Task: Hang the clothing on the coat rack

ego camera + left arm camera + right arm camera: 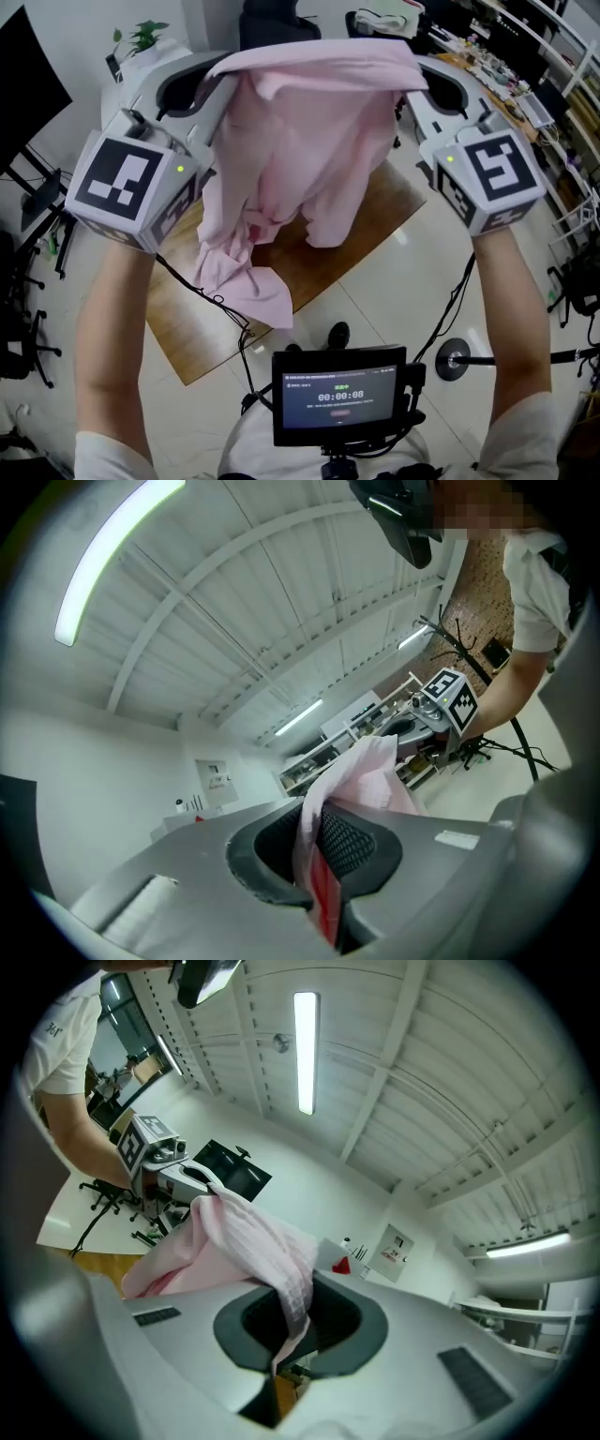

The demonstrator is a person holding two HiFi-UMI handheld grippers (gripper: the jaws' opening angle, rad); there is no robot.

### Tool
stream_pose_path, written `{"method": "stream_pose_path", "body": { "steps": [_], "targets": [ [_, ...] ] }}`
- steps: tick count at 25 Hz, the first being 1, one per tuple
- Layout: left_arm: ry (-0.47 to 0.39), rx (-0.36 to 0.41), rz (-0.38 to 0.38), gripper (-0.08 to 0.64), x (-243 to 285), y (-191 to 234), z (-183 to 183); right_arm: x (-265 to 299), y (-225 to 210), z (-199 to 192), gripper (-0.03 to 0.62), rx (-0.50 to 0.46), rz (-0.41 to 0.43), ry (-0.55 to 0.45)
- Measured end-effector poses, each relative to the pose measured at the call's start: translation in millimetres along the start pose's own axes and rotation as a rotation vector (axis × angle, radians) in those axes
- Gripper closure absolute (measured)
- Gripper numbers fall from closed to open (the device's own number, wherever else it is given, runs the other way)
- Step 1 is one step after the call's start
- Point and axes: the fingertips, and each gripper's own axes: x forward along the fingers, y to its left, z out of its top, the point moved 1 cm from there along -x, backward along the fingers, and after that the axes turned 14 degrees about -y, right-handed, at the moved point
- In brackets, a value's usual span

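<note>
A pale pink garment [300, 159] is stretched between my two grippers and hangs down over a wooden table [366, 220]. My left gripper [220, 80] is shut on its left upper edge; in the left gripper view the pink cloth [352, 785] is pinched between the jaws [317, 846]. My right gripper [412, 80] is shut on the right upper edge, and the pink cloth [253, 1241] runs into its jaws [291, 1321]. Both grippers are raised high and tilted upward toward the ceiling. No coat rack shows in any view.
A monitor [339, 394] on a stand sits in front of my body. A black stand base [453, 359] rests on the floor at right. Cluttered shelves [525, 75] line the right side, a black chair [28, 272] stands at left.
</note>
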Motion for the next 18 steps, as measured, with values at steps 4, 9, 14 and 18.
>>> {"method": "stream_pose_path", "body": {
  "steps": [4, 9, 14, 18],
  "targets": [
    [-0.098, -0.039, -0.035, 0.537, 27.1, -11.1, 25.0, -25.4, -29.2, 14.1, 0.581, -0.030, -0.067, -0.004],
    [-0.179, -0.094, -0.078, 0.537, 58.6, -43.1, 52.1, -70.9, -61.9, 25.8, 0.580, -0.067, -0.135, 0.002],
    [-0.248, -0.117, -0.122, 0.537, 89.7, -77.1, 78.2, -116.4, -94.8, 37.9, 0.580, -0.111, -0.202, 0.013],
    [-0.289, -0.135, -0.148, 0.537, 109.3, -105.6, 98.0, -153.1, -115.2, 48.6, 0.580, -0.140, -0.240, 0.023]
  ]
}}
